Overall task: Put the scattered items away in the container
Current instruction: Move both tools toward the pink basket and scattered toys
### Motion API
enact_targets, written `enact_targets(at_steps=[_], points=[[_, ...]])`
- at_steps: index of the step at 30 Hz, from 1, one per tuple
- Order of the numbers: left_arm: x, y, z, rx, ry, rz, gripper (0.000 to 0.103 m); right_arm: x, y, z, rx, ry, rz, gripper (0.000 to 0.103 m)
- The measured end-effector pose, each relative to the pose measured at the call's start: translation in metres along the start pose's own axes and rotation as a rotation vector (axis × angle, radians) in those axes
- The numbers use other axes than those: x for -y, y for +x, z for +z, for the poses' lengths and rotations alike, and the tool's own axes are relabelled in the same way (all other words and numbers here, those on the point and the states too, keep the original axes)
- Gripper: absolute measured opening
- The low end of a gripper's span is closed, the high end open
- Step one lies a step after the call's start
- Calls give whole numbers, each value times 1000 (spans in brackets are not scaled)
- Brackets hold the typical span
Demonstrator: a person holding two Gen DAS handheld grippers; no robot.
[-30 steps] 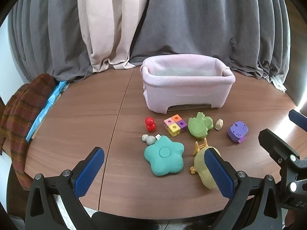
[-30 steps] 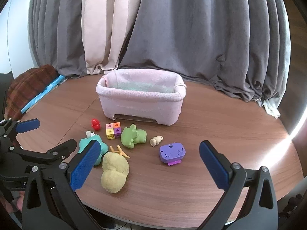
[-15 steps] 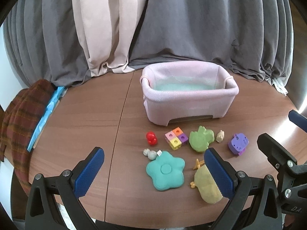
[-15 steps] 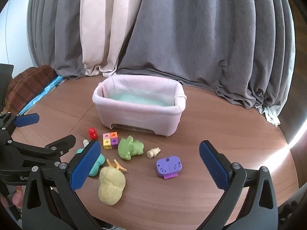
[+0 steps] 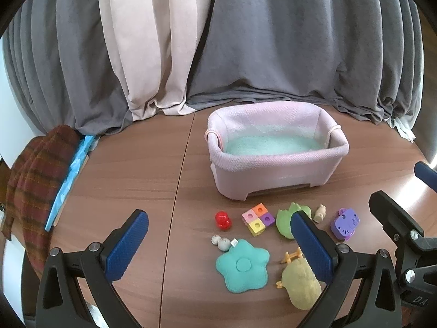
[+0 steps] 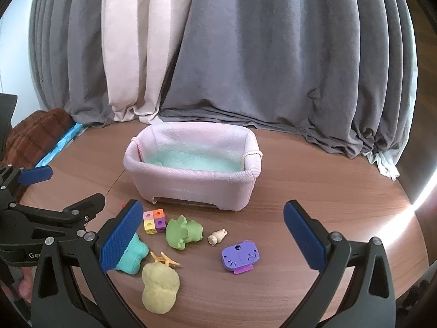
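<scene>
The left gripper (image 5: 218,242) hangs above the near edge of the table (image 5: 131,175) with its jaws wide and nothing between them, a stance that looks like lining up for a first pick. Under it, from left to right, lie a red toy (image 5: 223,220), 2 small grey pebbles (image 5: 220,242), a teal star cushion (image 5: 242,265), a block of 4 coloured cubes (image 5: 258,219), a green toy (image 5: 285,220), a yellow plush (image 5: 300,284), a tiny beige figure (image 5: 319,213) and a purple toy (image 5: 344,223). All sit just in front of the pink basket (image 5: 275,164), probably so each needs only a short carry. The basket shows only its teal lining; nothing is in it yet. The right gripper (image 6: 213,229) is also spread wide and empty, nearest the purple toy.
</scene>
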State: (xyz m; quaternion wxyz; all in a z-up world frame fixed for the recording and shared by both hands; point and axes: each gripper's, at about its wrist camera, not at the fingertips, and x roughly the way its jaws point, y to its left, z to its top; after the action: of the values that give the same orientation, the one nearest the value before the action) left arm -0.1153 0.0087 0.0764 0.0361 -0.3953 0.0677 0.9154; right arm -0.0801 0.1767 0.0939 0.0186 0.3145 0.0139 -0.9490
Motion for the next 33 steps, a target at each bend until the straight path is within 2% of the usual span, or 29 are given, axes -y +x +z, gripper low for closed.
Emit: enact_targets(at_steps=[9, 33], points=[[-3, 15, 12, -23, 5, 9, 103, -5, 8, 11, -1, -26, -33, 102], [-6, 39, 45, -43, 24, 20, 103, -9, 33, 41, -37, -73, -30, 102]])
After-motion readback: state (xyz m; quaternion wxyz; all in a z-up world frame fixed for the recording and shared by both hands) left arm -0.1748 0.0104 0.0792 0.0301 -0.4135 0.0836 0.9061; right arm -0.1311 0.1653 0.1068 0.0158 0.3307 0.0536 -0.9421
